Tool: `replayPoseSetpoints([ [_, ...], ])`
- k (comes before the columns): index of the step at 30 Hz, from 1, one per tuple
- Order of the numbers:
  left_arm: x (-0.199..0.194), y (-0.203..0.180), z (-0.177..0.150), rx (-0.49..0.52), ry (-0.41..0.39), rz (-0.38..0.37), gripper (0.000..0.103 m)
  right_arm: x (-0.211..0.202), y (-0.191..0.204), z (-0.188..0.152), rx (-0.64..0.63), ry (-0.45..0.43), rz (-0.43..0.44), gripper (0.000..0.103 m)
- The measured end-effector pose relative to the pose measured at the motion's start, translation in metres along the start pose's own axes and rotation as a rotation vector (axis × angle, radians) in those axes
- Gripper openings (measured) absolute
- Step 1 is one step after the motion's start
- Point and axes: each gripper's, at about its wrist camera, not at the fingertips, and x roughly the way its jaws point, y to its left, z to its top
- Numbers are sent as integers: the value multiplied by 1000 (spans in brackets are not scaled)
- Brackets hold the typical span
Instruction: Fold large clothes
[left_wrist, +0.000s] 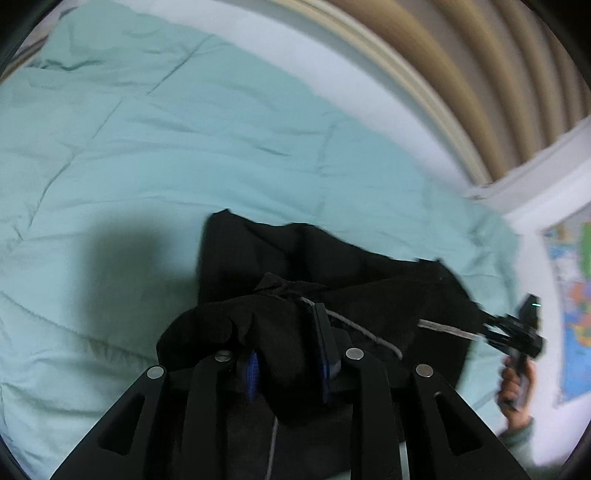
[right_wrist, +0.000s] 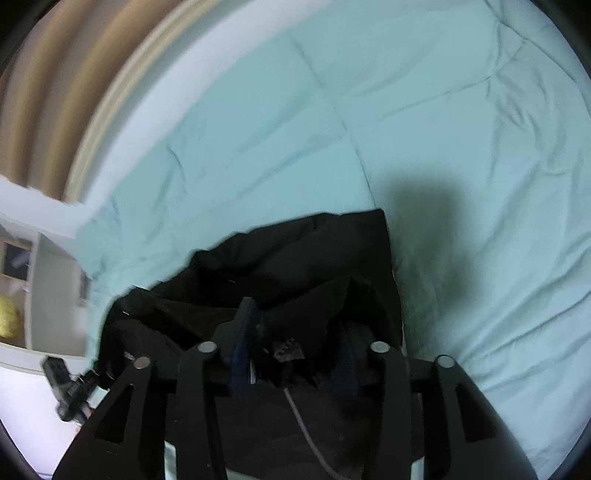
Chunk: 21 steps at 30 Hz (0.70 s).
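Two grippers, one garment, one bed. Between the pads of the left gripper (left_wrist: 286, 343): a bunch of the black garment (left_wrist: 332, 266), pinched from both sides and filling the gap. Between the fingers of the right gripper (right_wrist: 295, 325): more of the same black cloth, but slack, with the pads standing apart and not pressing (loose, no grip).

Rest of the garment heaped just ahead of both sets of fingertips and spilling back beneath them, lying on the bedding. Two stretches of grey drawstring (left_wrist: 354, 330) counted from the left wrist, one running past that gripper's right finger, another below the fingers; one stretch counted from the right wrist.

One hand (left_wrist: 515, 391) far to the right of the left gripper, wrapped round the other tool's handle, green sleeve below it.

Under and ahead of both grippers: one pale teal quilted comforter (left_wrist: 147, 147), creased, with a dark shadow beside the garment. Beyond its far edge a white band, then a tan pleated curtain (left_wrist: 480, 74). One colourful map (left_wrist: 576, 314) on the white wall, far right of the left gripper. One yellow object (right_wrist: 7, 321), blurred, far left of the right gripper.
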Motion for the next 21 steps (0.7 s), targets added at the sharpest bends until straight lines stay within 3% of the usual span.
replayPoseSetpoints([
  [4, -34, -2, -15, 23, 12, -77, 28, -41, 7, -7, -36, -90, -42, 65],
  [7, -42, -12, -25, 70, 25, -59, 28, -50, 13, -11, -107, -118, -117, 77],
  [9, -51, -18, -30, 104, 6, -37, 31, -45, 14, -17, -138, -102, -141, 77],
  [10, -52, -21, -29, 109, -7, -39, 34, -41, 15, -20, -151, -93, -150, 77],
  [13, -72, -22, -24, 96, -88, -67, 58, -24, 24, -29, -211, -79, -181, 77],
  [14, -80, -22, -23, 95, -119, -52, 71, -18, 30, -33, -237, -75, -193, 77],
  [15, -83, -22, -22, 102, -140, -23, 78, -13, 33, -35, -267, -70, -201, 77],
  [17, -72, -22, -21, 128, -135, 51, 78, -1, 37, -41, -316, -67, -220, 77],
  [21, -16, -13, -17, 173, -36, 204, 78, 27, 45, -47, -433, -60, -275, 77],
])
